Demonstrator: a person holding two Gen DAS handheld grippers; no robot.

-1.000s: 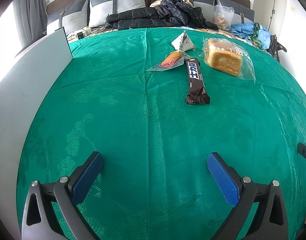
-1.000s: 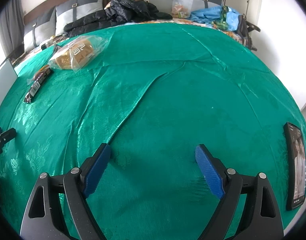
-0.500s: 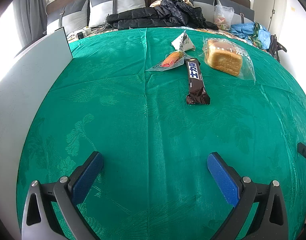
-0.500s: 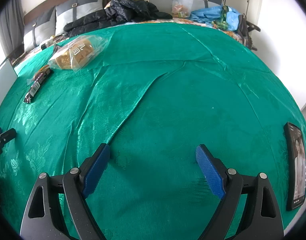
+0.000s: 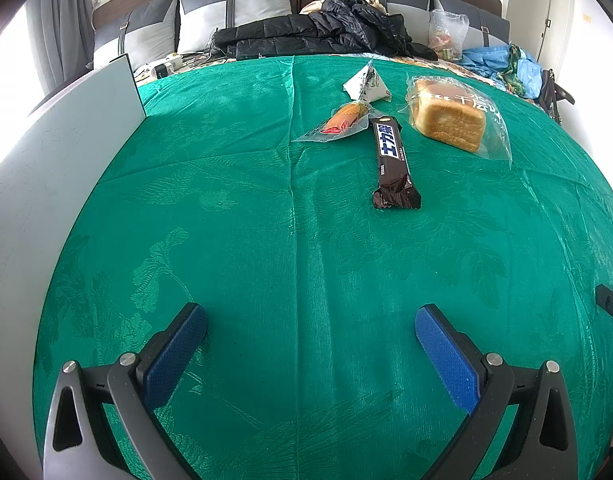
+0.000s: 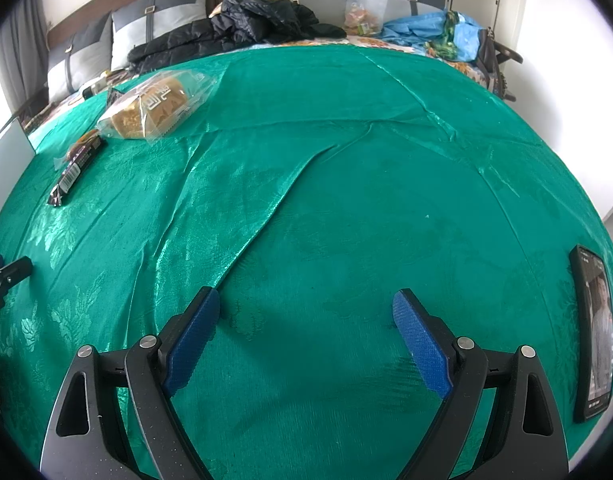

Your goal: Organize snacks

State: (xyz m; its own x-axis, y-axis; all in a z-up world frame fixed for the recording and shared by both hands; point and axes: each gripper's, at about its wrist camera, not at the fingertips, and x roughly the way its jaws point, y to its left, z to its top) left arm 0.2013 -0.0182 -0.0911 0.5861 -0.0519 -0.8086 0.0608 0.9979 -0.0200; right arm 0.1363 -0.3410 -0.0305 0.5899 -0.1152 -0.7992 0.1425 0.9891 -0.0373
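Observation:
Several snacks lie at the far side of the green cloth: a dark chocolate bar [image 5: 392, 160], an orange snack in a clear wrapper [image 5: 342, 122], a white triangular packet [image 5: 366, 86] and a bagged bread loaf [image 5: 450, 120]. My left gripper [image 5: 310, 320] is open, low over the cloth well short of the bar, with nothing between its fingers. My right gripper [image 6: 306, 308] is open too, over bare cloth. From the right wrist view the bread loaf [image 6: 154, 108] and chocolate bar [image 6: 72, 172] sit far to the left.
A white board [image 5: 46, 168] stands along the left edge of the cloth. A phone [image 6: 594, 328] lies at the right edge. Behind the cloth are pillows, a black jacket [image 5: 326, 32], a plastic bag [image 5: 446, 34] and blue fabric [image 5: 502, 62].

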